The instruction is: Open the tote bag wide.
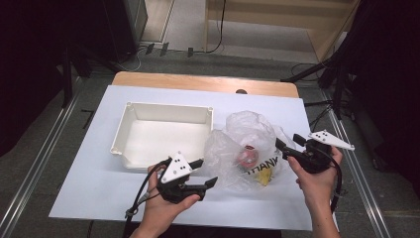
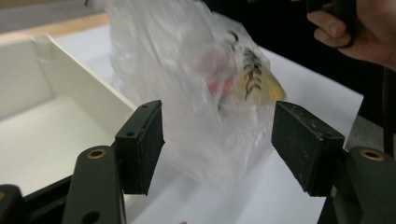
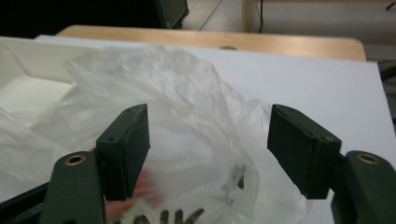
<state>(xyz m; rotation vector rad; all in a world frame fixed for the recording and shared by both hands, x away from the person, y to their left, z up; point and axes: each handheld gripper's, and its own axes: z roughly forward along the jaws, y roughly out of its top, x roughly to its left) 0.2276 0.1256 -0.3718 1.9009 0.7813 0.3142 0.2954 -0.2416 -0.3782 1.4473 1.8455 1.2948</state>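
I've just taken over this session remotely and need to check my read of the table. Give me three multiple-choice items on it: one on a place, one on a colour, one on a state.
1. Where does the plastic bag lie?
A. Inside the tray
B. On the table beside the tray, between the two grippers
C. On the floor

2. What colour is the tray?
A. White
B. Blue
C. Black

3. How do the jaws of the left gripper stand?
A. Shut on the bag
B. Shut on the tray's rim
C. Open, with nothing pressed between them

Answers:
1. B: in the high view the bag rests on the white table cover to the right of the tray.
2. A: its walls and floor are white.
3. C: in the left gripper view both pads stand apart, clear of the bag.
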